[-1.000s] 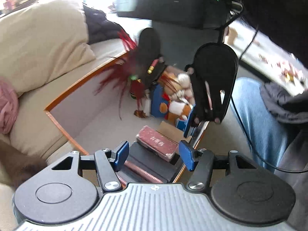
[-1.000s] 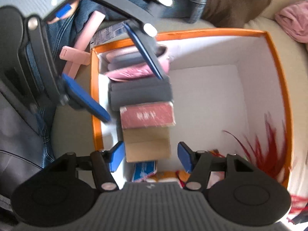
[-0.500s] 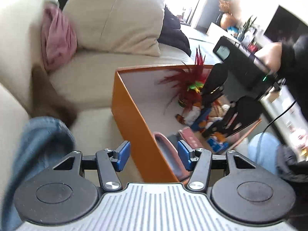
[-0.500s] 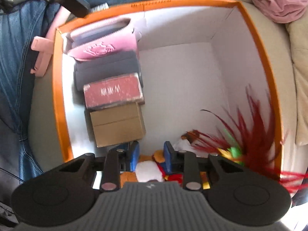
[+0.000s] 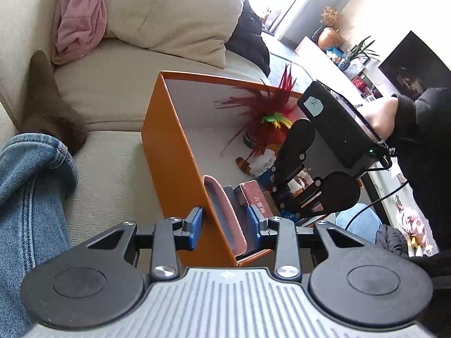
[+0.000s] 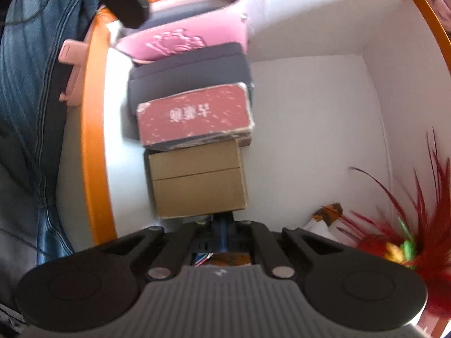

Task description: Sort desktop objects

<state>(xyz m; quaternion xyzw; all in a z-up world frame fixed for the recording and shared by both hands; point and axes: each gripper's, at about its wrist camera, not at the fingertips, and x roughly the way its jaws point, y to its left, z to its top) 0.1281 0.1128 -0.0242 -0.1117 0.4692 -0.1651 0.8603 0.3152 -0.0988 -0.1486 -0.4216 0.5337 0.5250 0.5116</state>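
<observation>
An orange box [image 5: 169,129] [image 6: 93,140] with white inside stands on a sofa. Along one wall lie a pink pouch [image 6: 183,42], a dark grey case [image 6: 191,70], a red box [image 6: 194,115] and a cardboard box [image 6: 197,180]. A red feather toy [image 5: 267,109] [image 6: 408,225] and a plush toy [image 5: 267,160] fill the far corner. My left gripper [image 5: 224,222] straddles the near box wall and the pouch [image 5: 222,211], its jaws closing around them. My right gripper [image 6: 224,225] [image 5: 279,194] points down into the box beside the cardboard box, shut; what lies under its tips is hidden.
The box rests on a beige sofa with a large cushion [image 5: 174,8] and a pink cloth [image 5: 79,19]. A person's jeans leg [image 5: 28,183] and brown sock [image 5: 48,107] lie to the left. A pink clip [image 6: 70,64] sits outside the box wall.
My left gripper rolled and swung from above the box contents to the box's near wall, and its jaws narrowed. My right gripper sank deeper into the box and closed.
</observation>
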